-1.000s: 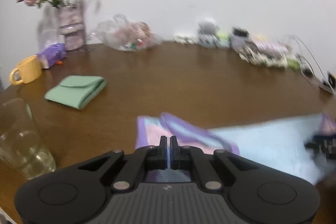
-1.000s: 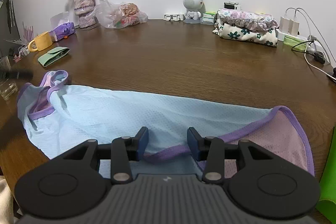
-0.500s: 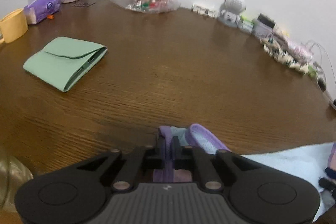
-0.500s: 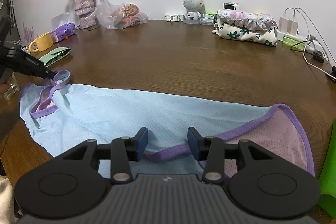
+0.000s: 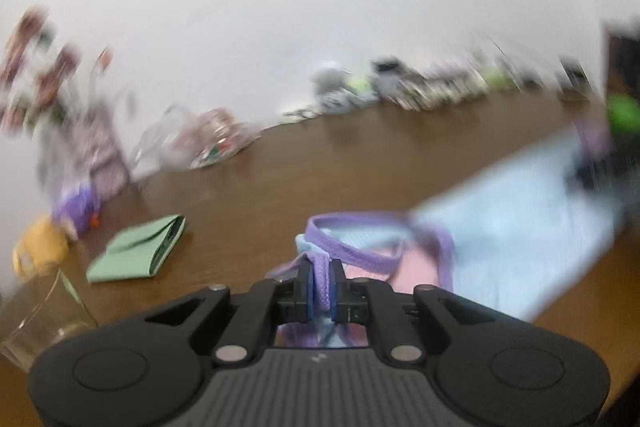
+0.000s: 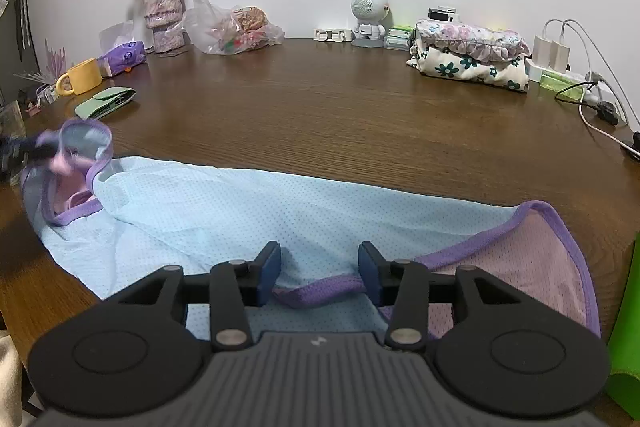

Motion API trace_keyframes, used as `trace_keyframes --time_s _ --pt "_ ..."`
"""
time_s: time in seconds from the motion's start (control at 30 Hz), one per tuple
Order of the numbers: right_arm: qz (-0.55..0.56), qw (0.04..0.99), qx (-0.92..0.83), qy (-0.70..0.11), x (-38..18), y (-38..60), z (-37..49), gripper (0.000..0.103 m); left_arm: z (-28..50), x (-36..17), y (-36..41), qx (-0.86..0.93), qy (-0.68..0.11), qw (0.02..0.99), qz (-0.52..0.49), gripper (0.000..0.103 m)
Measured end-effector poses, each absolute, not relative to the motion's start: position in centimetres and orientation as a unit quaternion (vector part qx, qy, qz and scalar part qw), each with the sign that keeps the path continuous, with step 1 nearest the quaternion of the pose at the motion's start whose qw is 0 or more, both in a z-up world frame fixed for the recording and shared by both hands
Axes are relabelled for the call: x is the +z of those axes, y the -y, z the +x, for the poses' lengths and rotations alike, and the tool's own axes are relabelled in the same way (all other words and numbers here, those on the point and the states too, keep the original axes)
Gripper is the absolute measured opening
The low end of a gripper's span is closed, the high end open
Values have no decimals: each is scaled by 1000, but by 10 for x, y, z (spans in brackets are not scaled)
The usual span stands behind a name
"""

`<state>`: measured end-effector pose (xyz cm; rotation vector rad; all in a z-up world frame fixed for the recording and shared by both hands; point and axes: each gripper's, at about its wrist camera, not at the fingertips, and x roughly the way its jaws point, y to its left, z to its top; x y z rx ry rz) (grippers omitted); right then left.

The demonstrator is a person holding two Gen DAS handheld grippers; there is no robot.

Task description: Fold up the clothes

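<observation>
A light blue mesh garment [image 6: 256, 211] with purple trim and pink lining lies spread across the near part of the brown table [image 6: 360, 115]. My left gripper [image 5: 323, 289] is shut on the garment's purple trim and holds that end lifted; the garment also shows in the blurred left wrist view [image 5: 512, 227]. In the right wrist view the left gripper [image 6: 28, 151] appears at the far left with the raised end. My right gripper [image 6: 319, 273] is open, its fingers either side of the purple hem [image 6: 320, 293] at the near edge.
A green folded pouch [image 6: 106, 102], a yellow mug [image 6: 80, 78], a vase of flowers [image 6: 162, 15], a plastic bag [image 6: 236, 31] and a drinking glass [image 5: 36, 311] stand at the left. Folded floral clothes [image 6: 468, 55], chargers and cables [image 6: 592, 95] are at the back right. A green object [image 6: 624, 327] is at the right edge.
My left gripper has lifted its end of the garment off the table and swung, so its view is now blurred. The right gripper has stayed open in place.
</observation>
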<state>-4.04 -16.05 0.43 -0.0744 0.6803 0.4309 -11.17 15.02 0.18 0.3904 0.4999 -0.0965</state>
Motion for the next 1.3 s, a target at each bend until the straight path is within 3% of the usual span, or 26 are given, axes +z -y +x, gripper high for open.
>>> trace_keyframes --time_s 0.13,0.23,0.3,0.43,0.47,0.6,0.7,0.77,0.83,1.03,1.23,1.3 --pt "-39 920 207 -331 5 159 -41 44 -116 -7 -162 -55 -268 945 180 12" --pt "-41 920 207 -331 5 158 -42 45 -121 9 -180 -61 -269 950 146 37" --pt "-42 920 207 -331 5 158 -42 46 -128 24 -187 -87 -247 957 128 45" --pt "-44 919 207 -332 5 158 -42 47 -132 44 -185 -181 -191 955 139 88" --pt "-44 919 207 -333 5 158 -41 47 -128 43 -181 -204 -188 949 149 88" --pt "-45 921 209 -325 13 163 -49 48 -98 31 -166 -249 -223 925 180 87" --pt "-47 922 217 -319 21 170 -60 48 -76 21 -163 -249 -263 916 174 73" --pt "-53 920 218 -320 22 174 -68 48 -68 15 -165 -251 -291 909 159 40" --pt "-59 918 213 -328 20 177 -73 48 -66 8 -167 -238 -316 904 160 18" --pt "-62 916 200 -342 7 181 -67 45 -77 5 -182 -220 -331 908 132 17" --pt "-67 919 196 -336 6 181 -36 45 -90 33 -158 -240 -328 897 175 20" --pt "-66 920 186 -338 8 183 -21 45 -85 54 -144 -255 -283 907 178 43"
